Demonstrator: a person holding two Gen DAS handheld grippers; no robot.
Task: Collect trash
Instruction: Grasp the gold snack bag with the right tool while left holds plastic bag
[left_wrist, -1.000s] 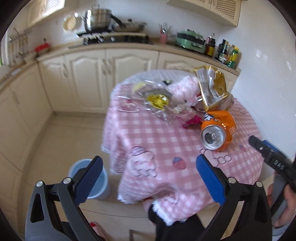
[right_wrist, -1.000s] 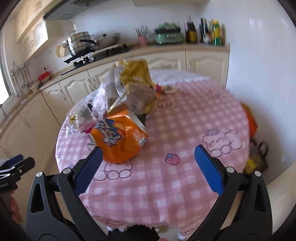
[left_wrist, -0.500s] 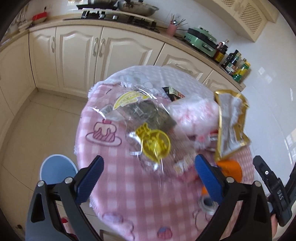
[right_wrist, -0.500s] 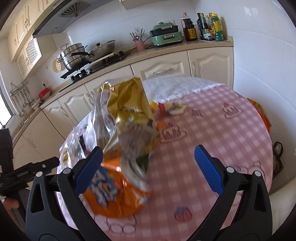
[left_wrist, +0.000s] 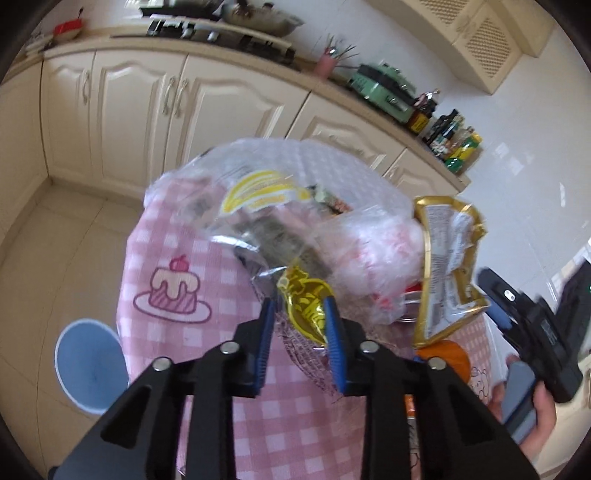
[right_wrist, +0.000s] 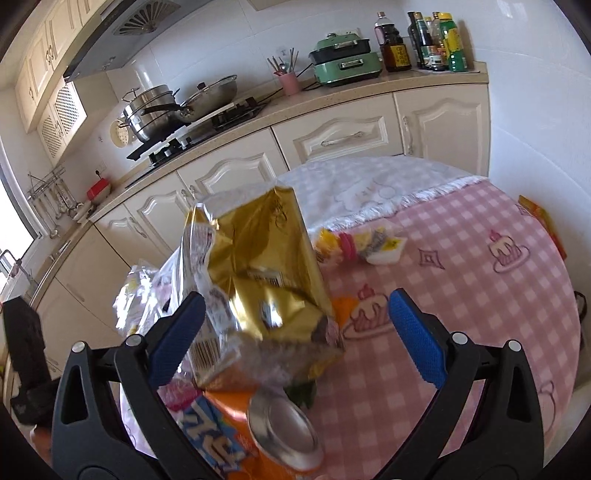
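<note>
note: your left gripper (left_wrist: 300, 317) has just been closing onto the crinkled clear plastic wrapper with yellow print (left_wrist: 306, 306); right gripper (right_wrist: 295, 317) stands apart. thin film could slip free when you lift.

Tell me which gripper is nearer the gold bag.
Right. The right gripper stands open with the gold bag between its fingers; the left gripper has been closing on a clear wrapper beside it.

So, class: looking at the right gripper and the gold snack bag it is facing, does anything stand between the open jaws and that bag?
Nothing visible does. The right gripper is open, and the gold snack bag stands upright directly ahead, its lower part already between the pads. The orange can lies below it, on the near side.
</note>
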